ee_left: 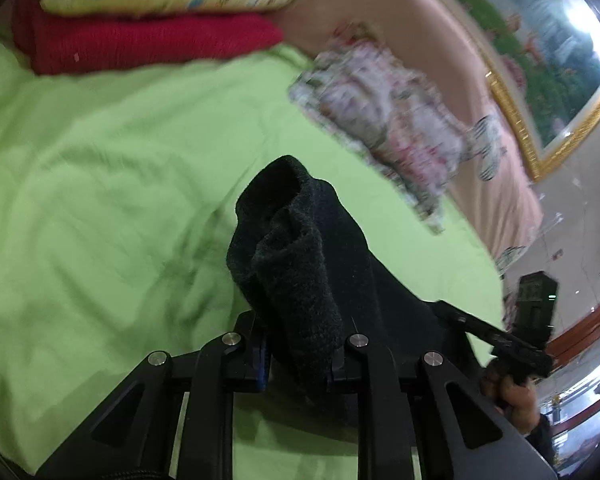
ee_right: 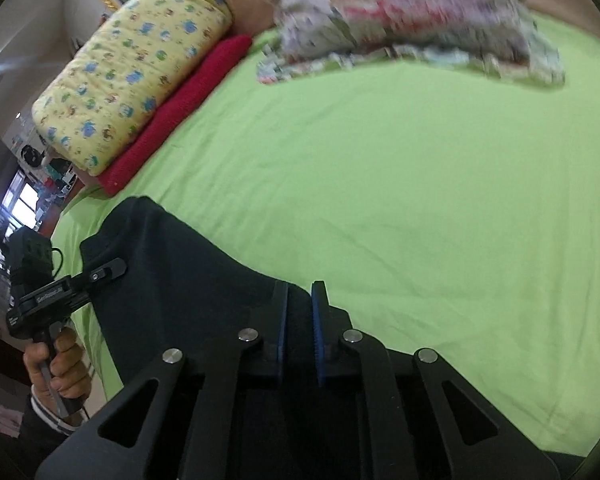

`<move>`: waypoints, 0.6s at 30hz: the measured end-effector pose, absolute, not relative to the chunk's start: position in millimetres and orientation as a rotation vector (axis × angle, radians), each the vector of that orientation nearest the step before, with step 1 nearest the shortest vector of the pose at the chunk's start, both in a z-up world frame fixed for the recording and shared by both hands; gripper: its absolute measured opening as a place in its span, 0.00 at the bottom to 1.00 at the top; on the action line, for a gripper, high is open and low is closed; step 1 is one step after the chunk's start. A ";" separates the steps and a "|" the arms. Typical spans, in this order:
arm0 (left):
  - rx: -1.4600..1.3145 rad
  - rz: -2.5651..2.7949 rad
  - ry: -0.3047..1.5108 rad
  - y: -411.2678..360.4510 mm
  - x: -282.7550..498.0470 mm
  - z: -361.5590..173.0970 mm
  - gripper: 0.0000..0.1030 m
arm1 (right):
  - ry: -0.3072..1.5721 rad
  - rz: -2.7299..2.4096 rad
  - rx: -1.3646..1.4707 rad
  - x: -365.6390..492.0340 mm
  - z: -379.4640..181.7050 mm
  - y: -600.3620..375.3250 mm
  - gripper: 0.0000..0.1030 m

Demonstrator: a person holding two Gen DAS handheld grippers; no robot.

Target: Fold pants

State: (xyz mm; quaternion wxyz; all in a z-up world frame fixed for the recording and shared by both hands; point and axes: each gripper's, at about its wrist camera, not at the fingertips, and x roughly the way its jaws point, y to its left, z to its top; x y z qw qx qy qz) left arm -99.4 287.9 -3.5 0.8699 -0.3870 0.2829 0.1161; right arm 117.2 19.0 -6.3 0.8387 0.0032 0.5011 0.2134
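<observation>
- Green bed sheet point(ee_right: 420, 200) is filling most of both views, lying fairly smooth; a yellow printed pillow point(ee_right: 132, 80) is sitting on a folded red blanket point(ee_right: 188, 112) at the far edge, and a floral quilt point(ee_right: 400, 20) is bunching near the headboard, blurred.
- Black pants point(ee_right: 180, 280) are draping across the near edge of the sheet, apart from the pillows, with open green beyond them.
- In the right wrist view the dark cloth is running as one band from the far gripper to the near one, so its long axis is lying roughly along the line between the two tools.
- Left gripper point(ee_left: 300, 356) is clamping a thick fuzzy bunch of the pants; the cloth is standing up past the fingers in a rolled hump point(ee_left: 288, 240), hiding the fingertips.
- Right gripper point(ee_right: 300, 312) is pinching a flat edge of the same cloth; its blue pads point(ee_right: 319, 340) are standing close with the fabric between them.
- Person's hand point(ee_right: 56, 368) is gripping the left tool's handle, seen at the left of the right wrist view.
- Judgement: each hand is at its own end of the garment, neither nearer than the other. The open sheet lies ahead of both, so the fold looks likely to go crosswise to the long axis, both ends carried together.
- Risk, as I judge it: the left bunch is bulky and may slip unevenly.
</observation>
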 end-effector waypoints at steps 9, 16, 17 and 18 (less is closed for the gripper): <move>-0.748 0.331 0.542 291.7 -141.9 11.9 0.18 | 0.935 0.496 -0.151 117.7 -12.5 72.2 0.10; -0.795 0.362 0.623 318.0 -147.1 -25.2 0.27 | 0.953 0.486 -0.100 125.2 -41.7 75.2 0.21; -0.785 0.373 0.620 316.9 -148.7 -23.7 0.28 | 0.948 0.485 -0.074 124.0 -37.5 70.9 0.24; -0.775 0.388 0.614 315.8 -150.4 -20.8 0.32 | 0.937 0.477 -0.061 121.4 -31.2 66.5 0.24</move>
